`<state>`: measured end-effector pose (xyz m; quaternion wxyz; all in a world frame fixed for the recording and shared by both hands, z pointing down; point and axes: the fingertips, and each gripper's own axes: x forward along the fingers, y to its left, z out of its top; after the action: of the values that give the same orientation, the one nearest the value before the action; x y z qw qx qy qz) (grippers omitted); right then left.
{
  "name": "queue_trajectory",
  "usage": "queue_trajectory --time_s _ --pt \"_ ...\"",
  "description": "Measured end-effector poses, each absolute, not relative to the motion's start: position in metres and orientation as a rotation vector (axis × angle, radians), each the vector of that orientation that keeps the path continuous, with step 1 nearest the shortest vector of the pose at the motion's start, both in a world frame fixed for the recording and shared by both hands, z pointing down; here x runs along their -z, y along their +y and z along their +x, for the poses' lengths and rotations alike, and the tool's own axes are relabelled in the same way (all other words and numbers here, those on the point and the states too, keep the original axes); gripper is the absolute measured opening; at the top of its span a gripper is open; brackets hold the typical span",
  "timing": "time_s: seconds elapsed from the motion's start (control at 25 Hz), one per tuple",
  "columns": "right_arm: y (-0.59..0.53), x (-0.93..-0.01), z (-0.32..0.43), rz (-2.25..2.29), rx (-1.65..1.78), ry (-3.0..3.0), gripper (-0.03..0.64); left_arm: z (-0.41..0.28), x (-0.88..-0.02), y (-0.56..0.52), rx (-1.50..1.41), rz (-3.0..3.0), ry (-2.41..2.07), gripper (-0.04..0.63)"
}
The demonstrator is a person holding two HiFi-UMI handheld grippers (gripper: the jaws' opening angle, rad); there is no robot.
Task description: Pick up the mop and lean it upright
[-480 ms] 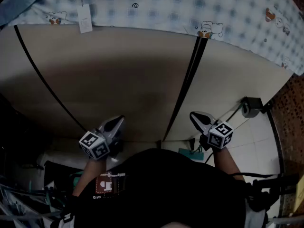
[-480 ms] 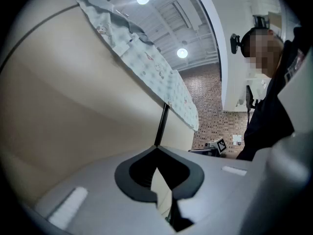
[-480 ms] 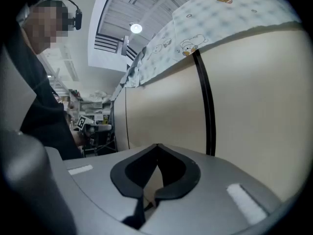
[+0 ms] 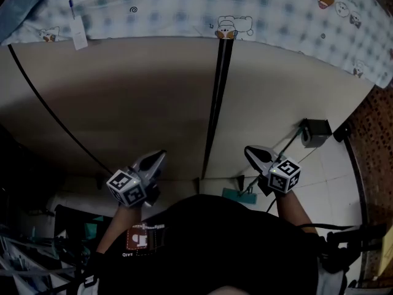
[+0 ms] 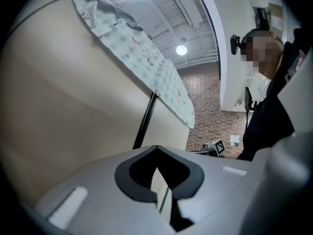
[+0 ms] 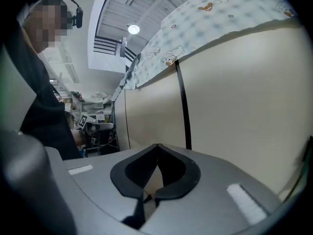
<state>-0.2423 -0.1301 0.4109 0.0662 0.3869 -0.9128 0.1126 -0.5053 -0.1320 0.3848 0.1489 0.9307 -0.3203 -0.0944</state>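
Observation:
In the head view the mop lies low on the floor by the beige panel: its teal flat head [image 4: 236,195] is just left of my right gripper, and a thin handle [image 4: 279,158] runs up-right toward a grey block [image 4: 315,132]. My right gripper [image 4: 250,152] hangs above the mop head, shut and empty. My left gripper [image 4: 157,158] is off to the left, away from the mop, also shut with nothing held. In the left gripper view the left gripper [image 5: 156,148] has its tips together. The right gripper [image 6: 157,146] looks the same in its own view.
A tall beige panel wall [image 4: 141,97] with a black vertical seam [image 4: 215,97] faces me, topped by a checkered cloth [image 4: 258,8]. White tiles [image 4: 336,165] and brick-pattern floor [image 4: 376,140] lie to the right. Dark clutter [image 4: 37,251] fills the lower left.
The head view has shifted, so the black seam and the cloth sit further left in the picture. Both grippers stay where they were, still shut.

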Motion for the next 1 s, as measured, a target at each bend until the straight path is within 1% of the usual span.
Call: queue_trajectory --time_s 0.12,0.28,0.56,0.76,1.0 --pt "-0.122 -0.419 -0.226 1.153 -0.355 -2.739 0.014 -0.482 -0.392 -0.121 0.257 2.665 -0.899 -0.006" --pt "-0.114 -0.424 -0.217 1.166 -0.373 -2.727 0.014 -0.468 -0.398 -0.112 0.235 2.657 -0.869 -0.006" --pt "-0.091 -0.422 -0.223 1.247 -0.368 -2.657 0.015 -0.470 -0.401 -0.116 0.299 2.694 -0.757 -0.006" --pt "-0.073 -0.417 -0.215 1.353 -0.407 -2.592 0.015 -0.474 -0.406 -0.112 0.272 2.685 -0.690 -0.006" --pt "-0.075 -0.428 -0.226 1.299 -0.440 -2.605 0.015 -0.467 -0.422 -0.109 0.220 2.671 -0.661 -0.006"
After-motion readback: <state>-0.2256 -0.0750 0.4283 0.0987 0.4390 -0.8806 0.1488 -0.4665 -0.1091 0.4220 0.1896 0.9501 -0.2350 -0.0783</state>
